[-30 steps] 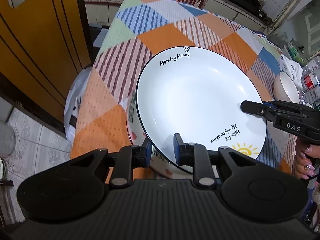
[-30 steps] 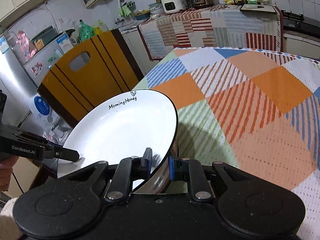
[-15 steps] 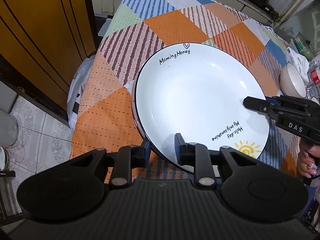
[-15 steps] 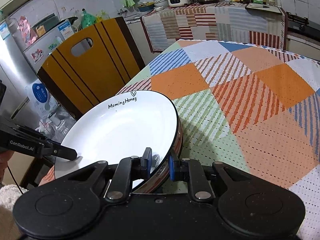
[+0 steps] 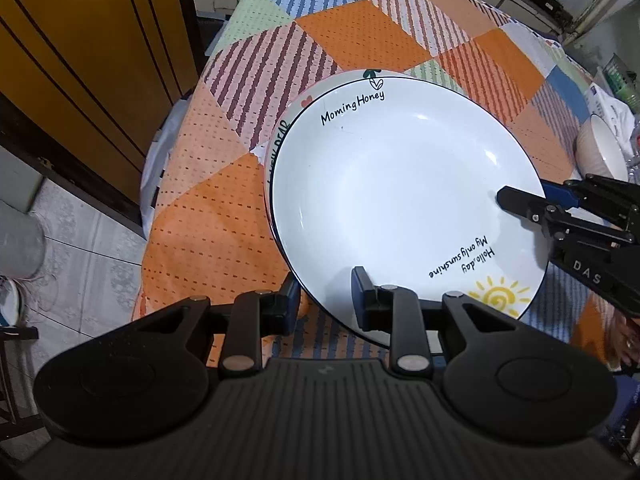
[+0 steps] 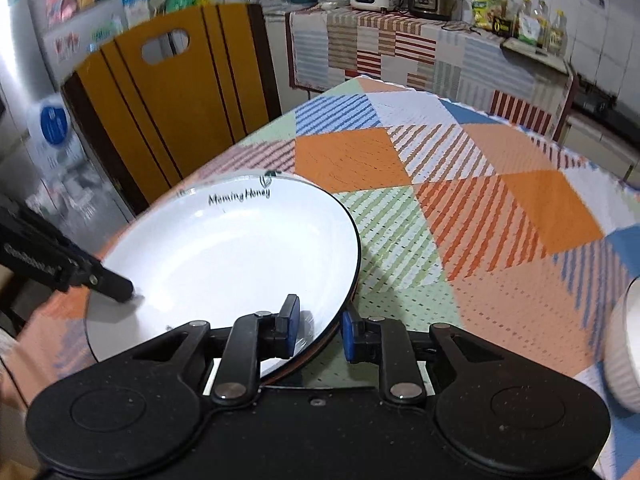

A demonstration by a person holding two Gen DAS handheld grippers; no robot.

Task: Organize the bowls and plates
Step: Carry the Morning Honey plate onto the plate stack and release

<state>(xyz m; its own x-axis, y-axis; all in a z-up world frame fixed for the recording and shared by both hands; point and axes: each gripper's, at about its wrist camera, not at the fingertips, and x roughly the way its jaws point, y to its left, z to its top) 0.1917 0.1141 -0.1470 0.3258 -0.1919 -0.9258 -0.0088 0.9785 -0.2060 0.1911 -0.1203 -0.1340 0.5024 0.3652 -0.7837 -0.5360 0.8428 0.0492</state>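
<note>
A: Where is the white plate (image 5: pixel 400 196) sitting?

B: On the worktop (image 5: pixel 360 28), at about 12 o'clock from the left hand-held gripper (image 5: pixel 326 300). It lies on top of a second plate (image 5: pixel 280 136), whose patterned rim peeks out along the 9 to 11 o'clock side. The top one reads "Morning Honey" at its far edge and has a yellow sun near the close edge.

A: And the left hand-held gripper?

B: Its 2 fingers straddle the near rim of the white plate, one under the edge, one over the inside. The jaws have just been opening, and a gap shows at the outer pad, so it looks loosened rather than clamped.

A: The right hand-held gripper (image 6: pixel 320 328)?

B: Same story from the 3 o'clock side of the plate. In its own view the rim runs between the blue pads (image 6: pixel 294 316), with space on both sides. Its jaws have also just been opening, so nothing is pinched.

A: Anything else nearby?

B: A ribbed white bowl (image 5: pixel 600 152) stands on the checked cloth, well apart at 2 o'clock in the left view. A yellow chair back (image 6: pixel 172 100) stands beyond the worktop's edge.
</note>
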